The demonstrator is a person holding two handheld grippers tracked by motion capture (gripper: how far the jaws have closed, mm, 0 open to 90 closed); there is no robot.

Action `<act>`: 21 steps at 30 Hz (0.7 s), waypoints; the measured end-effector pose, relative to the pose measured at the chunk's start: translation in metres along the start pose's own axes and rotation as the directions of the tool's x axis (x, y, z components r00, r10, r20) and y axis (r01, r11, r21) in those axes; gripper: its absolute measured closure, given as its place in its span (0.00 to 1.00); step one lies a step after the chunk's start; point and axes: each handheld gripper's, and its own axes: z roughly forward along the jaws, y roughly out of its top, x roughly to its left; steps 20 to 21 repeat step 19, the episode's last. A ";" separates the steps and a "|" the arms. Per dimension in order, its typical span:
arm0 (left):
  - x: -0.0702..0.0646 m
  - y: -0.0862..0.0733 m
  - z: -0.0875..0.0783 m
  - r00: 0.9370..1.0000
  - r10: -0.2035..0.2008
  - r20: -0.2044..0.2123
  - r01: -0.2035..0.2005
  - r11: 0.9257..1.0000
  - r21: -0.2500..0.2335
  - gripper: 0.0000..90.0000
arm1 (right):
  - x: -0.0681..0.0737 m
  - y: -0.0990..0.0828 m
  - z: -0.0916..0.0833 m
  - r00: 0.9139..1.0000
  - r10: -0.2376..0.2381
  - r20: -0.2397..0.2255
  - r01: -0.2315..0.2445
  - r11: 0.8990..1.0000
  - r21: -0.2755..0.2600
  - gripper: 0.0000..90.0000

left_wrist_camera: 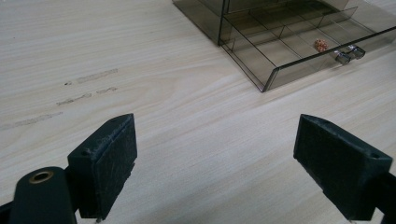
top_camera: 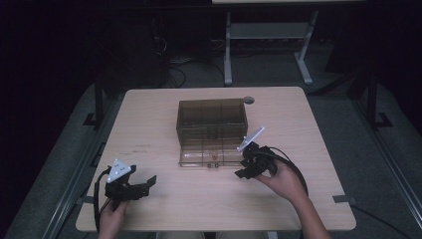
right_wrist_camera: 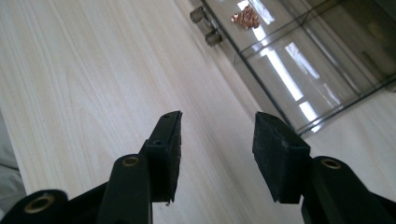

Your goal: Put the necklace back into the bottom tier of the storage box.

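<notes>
A smoky plastic box (top_camera: 211,119) sits mid-table with its bottom drawer (top_camera: 211,157) pulled out toward the near edge. The gripper views reveal a small coppery object (left_wrist_camera: 320,45) in it, by the handle (left_wrist_camera: 349,53). The right gripper (top_camera: 242,172), just right of the drawer, is half open and empty. The left gripper (top_camera: 149,183), near left, gapes wide, empty.

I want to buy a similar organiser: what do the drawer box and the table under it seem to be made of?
The drawer box looks like smoked, see-through plastic with a glossy finish: its dividers show through the walls, and the open drawer mirrors bright lights. Its two small pulls look clear or metallic; hard to tell. The table looks like pale wood-grain laminate, matte, with fine straight streaks.
</notes>
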 end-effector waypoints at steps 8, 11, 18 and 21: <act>-0.001 0.000 0.000 1.000 0.001 0.002 -0.001 1.000 0.001 0.14 | 0.005 -0.018 -0.001 1.000 0.009 0.002 -0.009 1.000 0.002 0.56; -0.001 0.000 0.000 1.000 0.001 0.002 -0.001 1.000 0.002 0.14 | 0.006 -0.024 -0.001 1.000 0.020 -0.001 -0.020 1.000 0.001 0.56; 0.000 0.000 -0.001 1.000 0.008 -0.001 -0.008 1.000 0.006 0.15 | 0.013 -0.038 -0.001 0.999 0.035 -0.001 -0.035 0.999 -0.009 0.53; 0.000 0.000 -0.001 1.000 0.008 -0.001 -0.008 1.000 0.006 0.15 | 0.014 -0.040 -0.001 0.999 0.035 0.003 -0.035 0.999 -0.013 0.52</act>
